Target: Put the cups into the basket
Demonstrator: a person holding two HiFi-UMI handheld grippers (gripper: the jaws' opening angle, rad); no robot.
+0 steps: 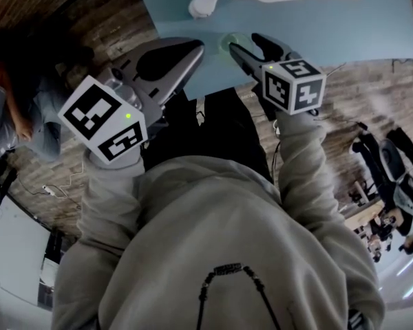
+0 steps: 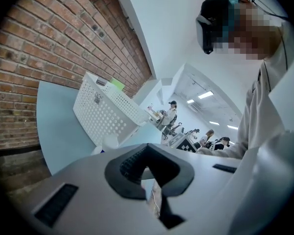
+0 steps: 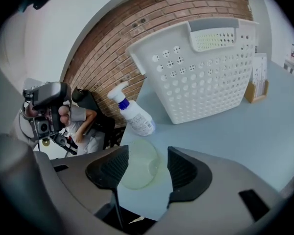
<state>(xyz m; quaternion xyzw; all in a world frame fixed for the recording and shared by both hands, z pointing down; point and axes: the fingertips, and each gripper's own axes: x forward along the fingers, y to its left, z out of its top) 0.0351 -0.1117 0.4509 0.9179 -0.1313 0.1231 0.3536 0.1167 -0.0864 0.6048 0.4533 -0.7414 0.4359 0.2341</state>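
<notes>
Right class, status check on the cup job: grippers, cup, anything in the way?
Left gripper shut, empty. Right gripper open around the cup, not gripping. Cup on table, basket beyond. Spray bottle close by the cup.

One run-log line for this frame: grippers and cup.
left gripper: shut, empty | right gripper: open, cup between jaws, ungripped | cup: on table, outside basket | step: grasp pending

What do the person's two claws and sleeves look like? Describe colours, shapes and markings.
The left claw and right claw are wedge-shaped grey shells with black ribbed pads. Each carries a white cube printed with black square markers and a small green light. The sleeves are pale grey-beige sweatshirt fabric.
</notes>
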